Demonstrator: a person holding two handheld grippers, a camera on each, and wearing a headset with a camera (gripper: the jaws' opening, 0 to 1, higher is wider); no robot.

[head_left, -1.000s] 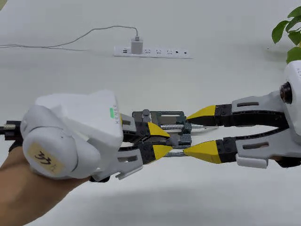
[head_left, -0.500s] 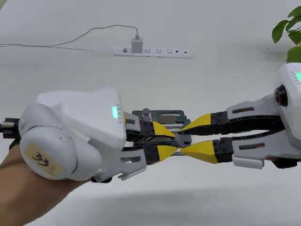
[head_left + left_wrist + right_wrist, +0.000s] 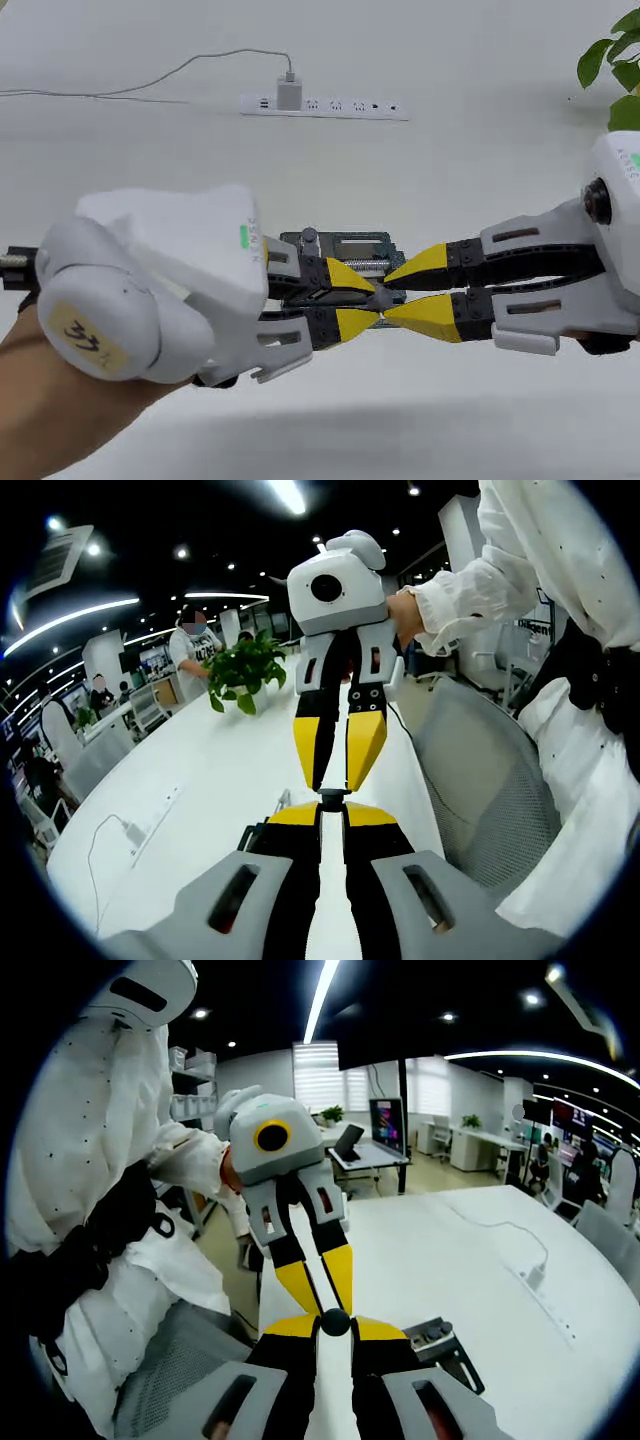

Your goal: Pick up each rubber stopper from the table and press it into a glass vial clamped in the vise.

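Note:
A small dark rubber stopper (image 3: 381,298) hangs in the air between the two grippers, which meet tip to tip above the vise (image 3: 345,244). My left gripper (image 3: 372,301) comes in from the left and my right gripper (image 3: 391,299) from the right. Both pairs of yellow tips pinch the stopper. In the right gripper view the stopper (image 3: 334,1322) sits at my own jaw tips, with the left gripper (image 3: 322,1305) pointing straight at it. The left gripper view has the stopper (image 3: 332,798) where the right gripper (image 3: 335,786) meets mine. The vise (image 3: 436,1341) stands on the white table below; the grippers hide its clamp.
A white power strip (image 3: 325,106) with a charger and cable lies at the table's far side. A green plant (image 3: 615,60) stands at the right edge. An office chair (image 3: 480,780) stands beside the table, and a person in white (image 3: 130,1150) holds the grippers.
My right gripper's jaws have gone from wide open to shut and slid left onto the stopper at the left gripper's tips. The left gripper has barely moved.

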